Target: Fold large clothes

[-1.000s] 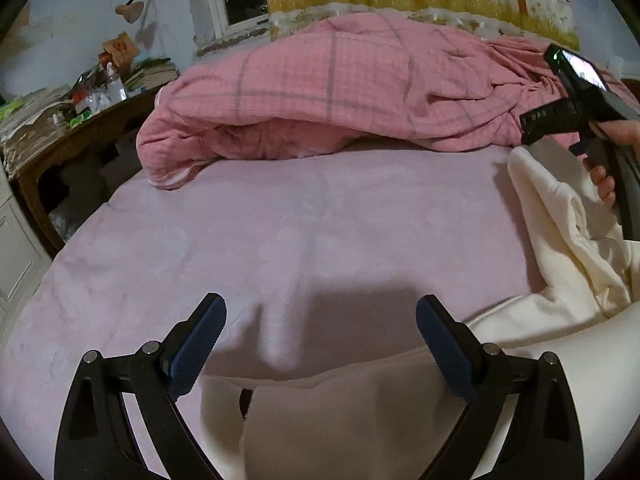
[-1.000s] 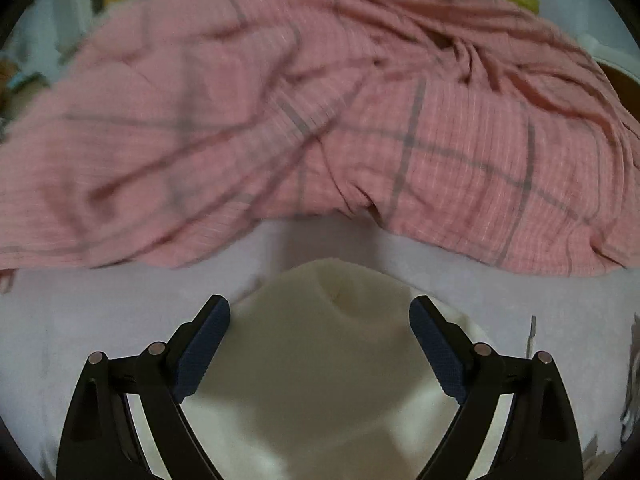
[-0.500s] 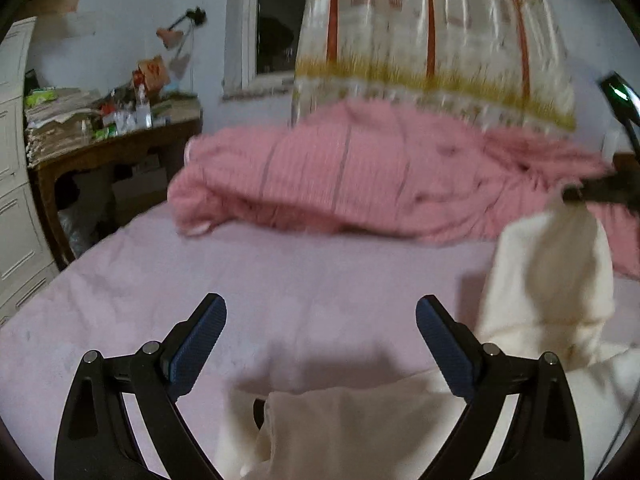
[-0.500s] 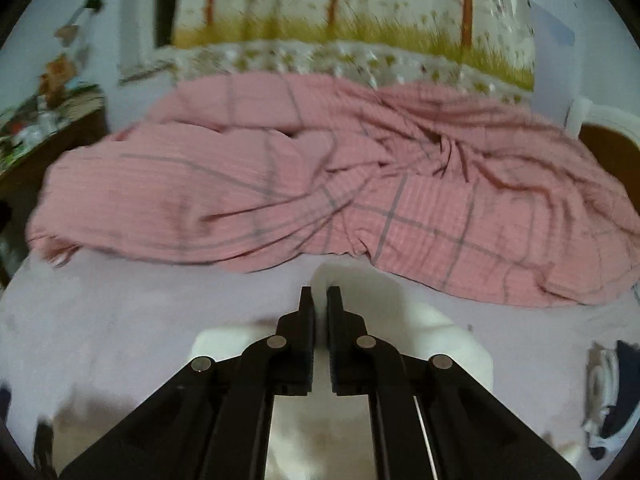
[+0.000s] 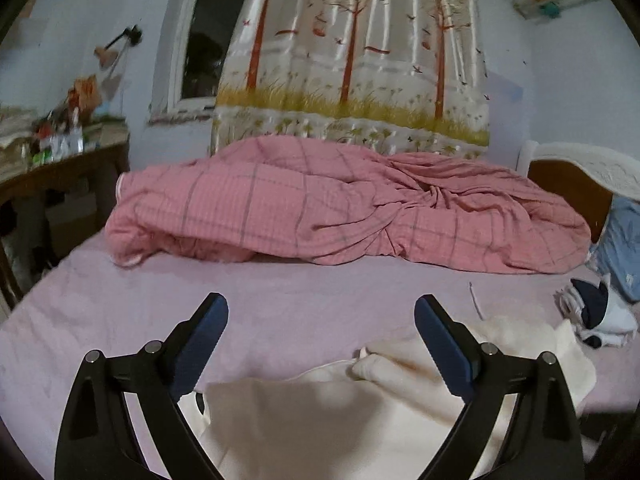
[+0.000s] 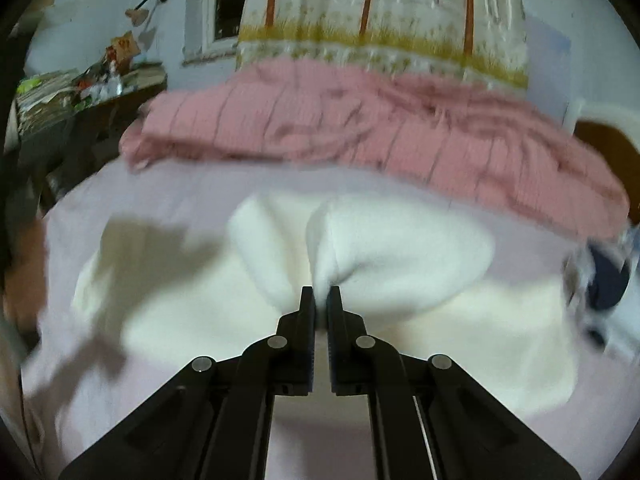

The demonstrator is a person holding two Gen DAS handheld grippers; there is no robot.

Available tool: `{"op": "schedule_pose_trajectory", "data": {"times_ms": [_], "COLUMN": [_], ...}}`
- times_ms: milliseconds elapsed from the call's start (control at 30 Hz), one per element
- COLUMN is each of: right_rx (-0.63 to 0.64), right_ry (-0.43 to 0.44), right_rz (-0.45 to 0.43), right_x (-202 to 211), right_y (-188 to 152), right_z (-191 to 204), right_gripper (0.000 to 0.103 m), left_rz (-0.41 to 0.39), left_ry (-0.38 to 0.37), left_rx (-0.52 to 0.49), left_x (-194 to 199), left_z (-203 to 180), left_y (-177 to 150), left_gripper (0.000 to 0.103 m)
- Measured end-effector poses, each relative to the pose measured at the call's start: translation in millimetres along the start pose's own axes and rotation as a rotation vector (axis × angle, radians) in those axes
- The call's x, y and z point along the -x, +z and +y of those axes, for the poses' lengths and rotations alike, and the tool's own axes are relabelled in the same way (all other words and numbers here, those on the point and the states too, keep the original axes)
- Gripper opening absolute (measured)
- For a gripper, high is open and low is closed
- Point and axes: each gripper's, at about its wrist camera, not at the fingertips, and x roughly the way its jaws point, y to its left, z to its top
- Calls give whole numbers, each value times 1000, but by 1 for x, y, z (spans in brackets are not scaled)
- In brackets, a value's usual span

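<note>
A large cream garment (image 5: 320, 412) lies on the pale pink bed sheet (image 5: 280, 300). In the left wrist view my left gripper (image 5: 321, 322) is open and empty, its blue-padded fingers spread above the garment's near edge. In the right wrist view my right gripper (image 6: 321, 298) is shut on a bunched fold of the cream garment (image 6: 400, 248), which spreads out below and beyond the fingers. That view is blurred by motion.
A crumpled pink checked duvet (image 5: 340, 208) lies across the far side of the bed. A small pile of dark and white clothes (image 5: 596, 312) and a blue item (image 5: 624, 240) sit at the right. A cluttered wooden desk (image 5: 60, 160) stands at the left. A wooden headboard (image 5: 568, 184) is far right.
My right gripper closed on the cream garment and has pulled it back toward me. My left gripper stayed open and tilted up, so more of the room shows.
</note>
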Motion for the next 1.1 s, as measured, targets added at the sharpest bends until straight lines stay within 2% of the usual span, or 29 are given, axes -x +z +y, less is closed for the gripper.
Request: {"op": "schedule_pose_trajectory", "data": {"times_ms": [67,133,233,267,333,400,433,467,533,567,600,667,700,733,767,800,833,900,933,1000,1033,1100], "right_rx": [11,7,-47,-61,-88,-123,-143,-160,-184,-213,-226,-227,-229,-231,-234,-238,-247,-256,-251,-233,-243,-296], "right_ry": [12,21,179,176,122,79,57,35,-32,-88,-105,-105,-109,-119,-127,-137,-151,-173,-204,-243,-231,-175], "right_rz": [43,69,176,177,113,44,17,-7,-79,-130,-146,-153,-144,-125,-94,-60,-31,11,37,94,111,122], "right_x": [-7,-9,-9,-4,10,21,24,26,27,26,24,11,5,-3,-14,-25,-34,-54,-63,-78,-82,-81], "right_y": [-28,-48,-67,-70,-63,-48,-38,-29,-10,1,8,21,24,24,23,20,15,12,5,-7,-11,-16], "right_z": [8,8,-1,-4,-17,-34,-43,-50,-66,-77,-80,-92,-94,-97,-99,-102,-107,-118,-121,-130,-136,-147], "right_gripper": [6,7,7,7,7,12,19,32,46,46,46,46,46,46,43,41,38,36,36,36,36,36], "left_rz": [7,31,42,45,74,114,147,177,270,297,314,344,349,353,360,365,353,294,260,236,261,313], "left_ry": [13,-12,-71,-83,-100,-130,-157,-186,-294,-319,-317,-270,-269,-292,-329,-357,-339,-328,-267,-92,-92,-163], "left_rx": [-8,10,46,54,58,51,49,42,22,23,26,20,13,3,-1,9,21,30,7,-81,-84,3], "left_x": [-3,-8,-12,-15,-27,-40,-49,-57,-76,-81,-86,-96,-99,-101,-102,-101,-97,-84,-77,-74,-77,-85], "left_z": [-4,-3,-3,-5,-10,-16,-19,-25,-32,-34,-36,-39,-41,-43,-45,-44,-41,-31,-26,-16,-9,9], "left_y": [0,-1,-7,-10,-18,-27,-33,-38,-48,-54,-58,-69,-73,-76,-78,-77,-74,-61,-54,-45,-44,-44], "left_gripper": [94,94,94,94,94,94,94,94,96,96,96,94,85,60,44,18,8,1,0,0,0,0]}}
